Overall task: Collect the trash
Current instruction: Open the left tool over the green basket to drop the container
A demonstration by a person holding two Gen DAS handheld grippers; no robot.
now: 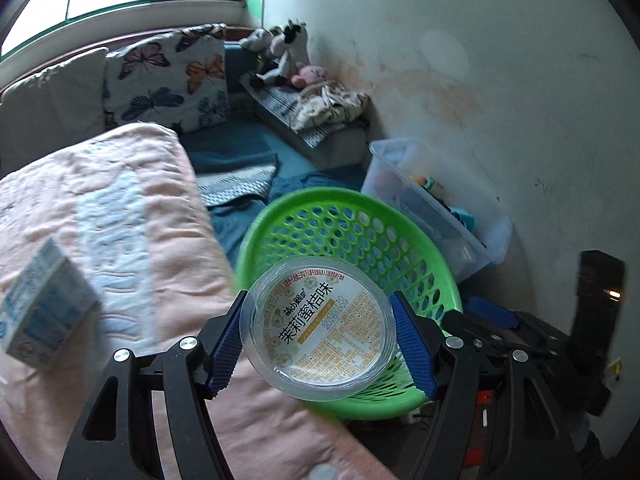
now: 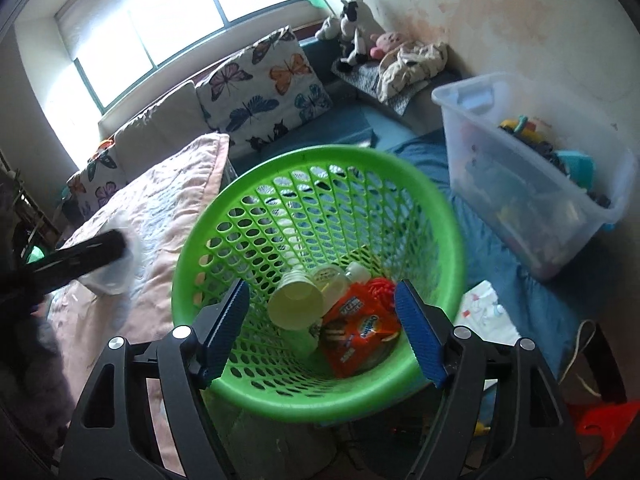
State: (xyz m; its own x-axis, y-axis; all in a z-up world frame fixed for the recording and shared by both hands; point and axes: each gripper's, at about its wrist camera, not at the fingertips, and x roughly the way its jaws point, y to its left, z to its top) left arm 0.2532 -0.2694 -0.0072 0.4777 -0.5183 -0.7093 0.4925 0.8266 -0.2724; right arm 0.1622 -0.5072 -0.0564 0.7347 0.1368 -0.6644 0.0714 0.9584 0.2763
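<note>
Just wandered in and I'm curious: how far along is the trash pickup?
Partly done: the green basket already holds a paper cup and an orange snack wrapper. The left claw grips a clear plastic cup over it. A small carton remains on the pink blanket.

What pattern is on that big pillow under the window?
Colourful butterflies on white. The butterfly pillow shows best in the right wrist view.

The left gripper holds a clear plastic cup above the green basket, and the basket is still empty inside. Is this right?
Not quite. The left gripper does hold the clear plastic cup above the green basket, but the basket is not empty: the right wrist view shows a paper cup and an orange snack wrapper inside.
</note>
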